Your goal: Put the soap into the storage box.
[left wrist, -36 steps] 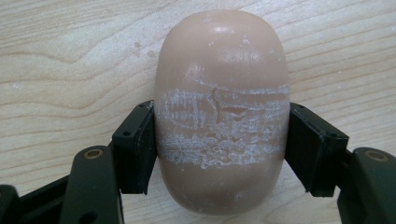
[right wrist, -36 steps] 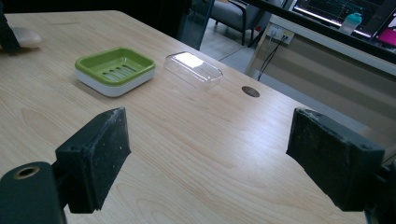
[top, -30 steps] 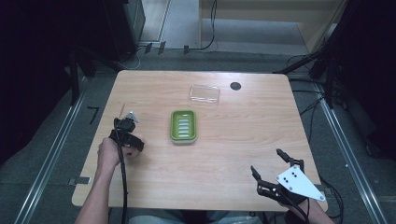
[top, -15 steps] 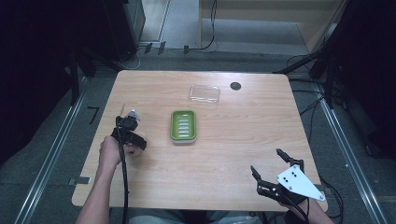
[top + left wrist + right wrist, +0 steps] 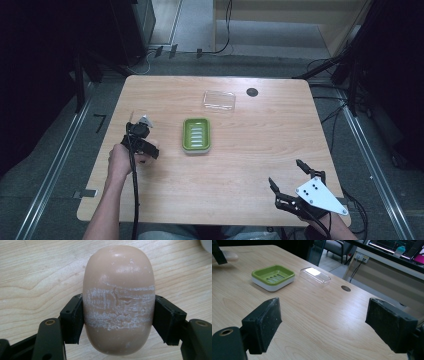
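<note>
Little differs from a second ago: the left hand-held gripper (image 5: 117, 322) still clamps the beige soap bar (image 5: 118, 300) over the worktop (image 5: 250, 165), left of the green soap dish (image 5: 196, 135). The right hand-held gripper (image 5: 295, 180) (jaws spread, empty) stays near the worktop's front edge, with bare wood between them.

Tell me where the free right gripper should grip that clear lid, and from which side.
Judging by its shape, take the clear lid across its short width, coming from above: it lies flat and low on the table, long sides clear, apart from the green soap dish.
</note>
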A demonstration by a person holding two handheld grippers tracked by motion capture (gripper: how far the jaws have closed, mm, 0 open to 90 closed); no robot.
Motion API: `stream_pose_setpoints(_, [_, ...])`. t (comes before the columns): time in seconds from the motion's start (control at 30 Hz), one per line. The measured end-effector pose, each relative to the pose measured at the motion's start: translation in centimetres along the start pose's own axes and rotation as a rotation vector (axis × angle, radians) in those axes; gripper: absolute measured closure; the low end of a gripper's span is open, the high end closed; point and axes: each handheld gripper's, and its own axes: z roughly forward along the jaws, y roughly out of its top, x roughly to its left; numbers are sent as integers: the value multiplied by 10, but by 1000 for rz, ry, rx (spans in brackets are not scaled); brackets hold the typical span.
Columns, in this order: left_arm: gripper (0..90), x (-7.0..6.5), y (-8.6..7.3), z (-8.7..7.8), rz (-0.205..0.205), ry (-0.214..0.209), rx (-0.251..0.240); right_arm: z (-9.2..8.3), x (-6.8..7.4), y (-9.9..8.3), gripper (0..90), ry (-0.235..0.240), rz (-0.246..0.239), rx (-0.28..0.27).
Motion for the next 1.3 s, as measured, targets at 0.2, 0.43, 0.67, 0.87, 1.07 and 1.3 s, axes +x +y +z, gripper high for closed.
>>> stream_pose_setpoints(0.2, [337, -6, 5, -1, 11, -6, -10, 1, 0, 0, 131, 1, -2, 0])
stream_pose_setpoints(0.43, [337, -9, 7, -1, 12, -16, -22, 0, 0, 0, 131, 2, -2, 2])
stream_pose_setpoints(0.67, [337, -13, 10, -1, 10, -20, -38, 0, 0, 0, 131, 2, 0, 0])
stream_pose_setpoints(0.87, [337, -19, 14, 0, 22, -24, -49, 1, 0, 0, 131, 3, -2, 0])
stream_pose_setpoints(1.07, [337, -22, 17, 0, 23, -28, -58, 1, 0, 0, 130, 1, -3, 1])
stream_pose_setpoints(1.3, [337, -27, 23, -1, 33, -29, -68, 1, 0, 0, 130, 1, -3, 1])
